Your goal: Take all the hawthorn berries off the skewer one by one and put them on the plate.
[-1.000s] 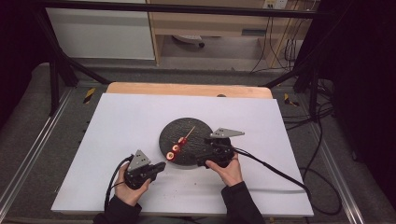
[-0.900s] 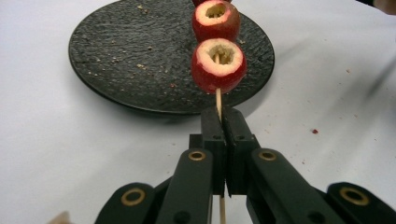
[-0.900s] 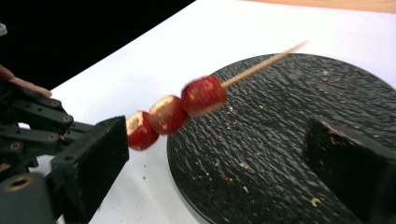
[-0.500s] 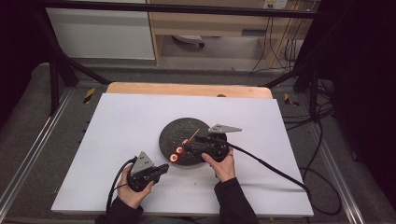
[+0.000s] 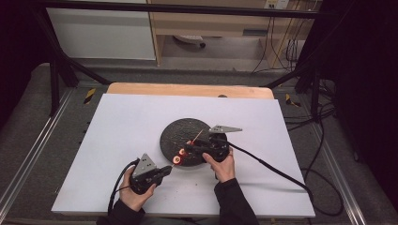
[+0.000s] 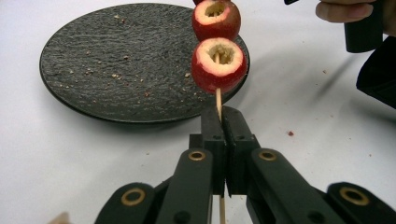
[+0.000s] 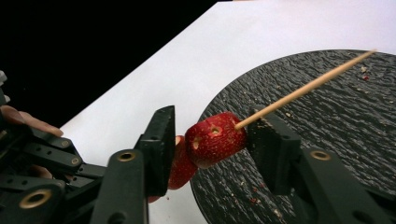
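At the near edge of the round black slate plate (image 5: 187, 136) on my white desk (image 5: 122, 122), my left gripper (image 6: 220, 122) has its fingers clamped on the thin wooden skewer (image 6: 218, 100), while my right gripper's (image 7: 210, 135) fingers have just been closing around, apart from, its red cored fruit pieces (image 7: 215, 137).

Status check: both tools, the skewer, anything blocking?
Left tool shut on skewer end. Right tool jaws have just been closing around the top fruit, gaps still showing. Skewer over plate edge, nothing blocking.
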